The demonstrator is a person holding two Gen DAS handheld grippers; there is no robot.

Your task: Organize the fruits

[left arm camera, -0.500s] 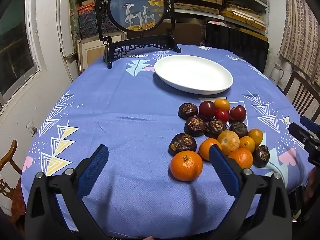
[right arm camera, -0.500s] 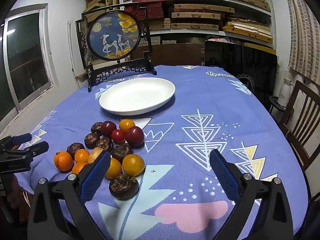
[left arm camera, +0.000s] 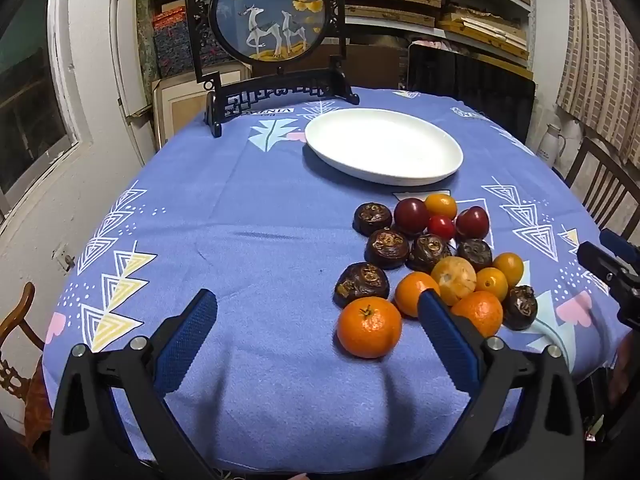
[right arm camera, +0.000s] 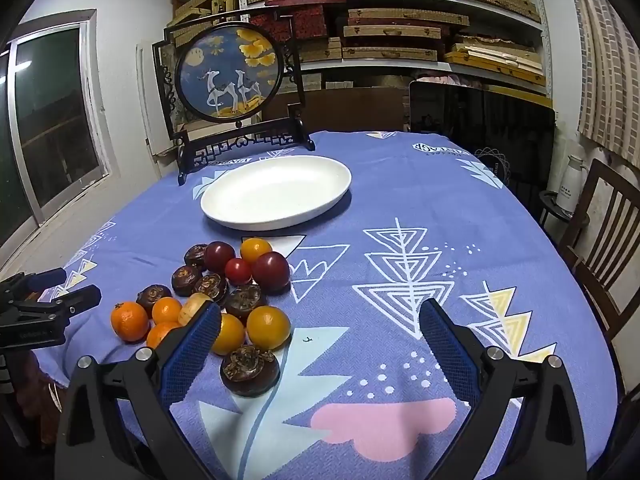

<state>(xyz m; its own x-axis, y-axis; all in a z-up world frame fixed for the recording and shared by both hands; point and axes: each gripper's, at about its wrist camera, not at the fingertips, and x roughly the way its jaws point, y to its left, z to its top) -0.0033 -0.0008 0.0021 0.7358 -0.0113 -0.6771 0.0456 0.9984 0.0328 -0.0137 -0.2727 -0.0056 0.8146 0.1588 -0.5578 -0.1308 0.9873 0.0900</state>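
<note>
Blue tablecloth (left arm camera: pixel 240 216) is filling the frame; fruits (left arm camera: pixel 432 264) are sitting piled lower right, below an empty plate (left arm camera: pixel 384 148). Both the left gripper (left arm camera: pixel 316 312) and right gripper (right arm camera: pixel 320 320) are hanging wide apart, empty. Mandarin (left arm camera: pixel 369 332) looks light, soft; grip its sides gently.

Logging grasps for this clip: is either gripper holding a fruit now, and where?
Nothing is held: left gripper and right gripper are both open and empty.

Left gripper (left arm camera: pixel 316 312), right gripper (right arm camera: pixel 320 320): black frames, blue textured jaws, silver screws.
</note>
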